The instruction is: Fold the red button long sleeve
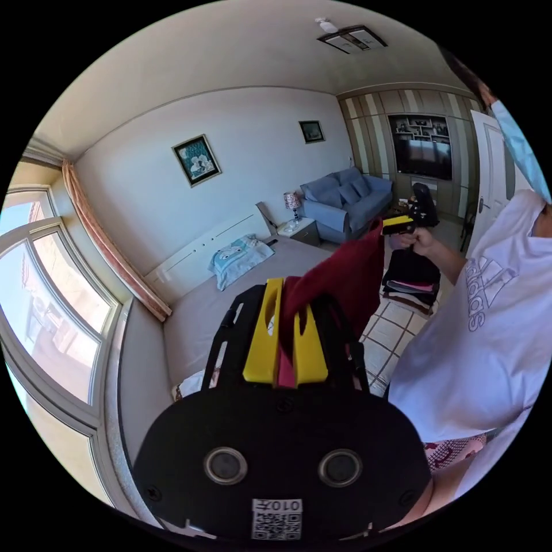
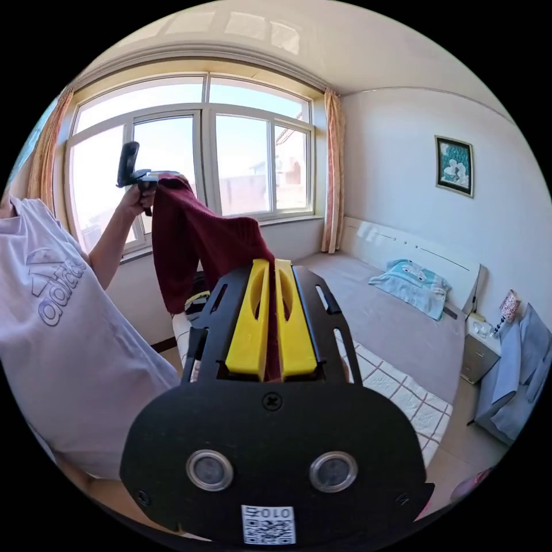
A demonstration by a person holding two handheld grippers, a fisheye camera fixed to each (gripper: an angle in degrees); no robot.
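Observation:
The dark red long sleeve (image 1: pixel 345 276) hangs in the air, stretched between my two grippers. In the left gripper view my left gripper (image 1: pixel 284 287) has its yellow jaws shut on one end of the cloth, and the right gripper (image 1: pixel 398 225) grips the far end in a person's hand. In the right gripper view my right gripper (image 2: pixel 271 265) is shut on the red long sleeve (image 2: pixel 195 241), which runs up to the left gripper (image 2: pixel 150 175), held high before the window. The buttons are hidden.
A bed (image 1: pixel 230 299) with a grey cover and a light blue pillow (image 2: pixel 411 287) lies below the cloth. A checked sheet (image 2: pixel 402 397) covers its near end. A stack of folded clothes (image 1: pixel 411 282) lies near a blue sofa (image 1: pixel 348 201). The person's white T-shirt (image 1: pixel 483 333) is close by.

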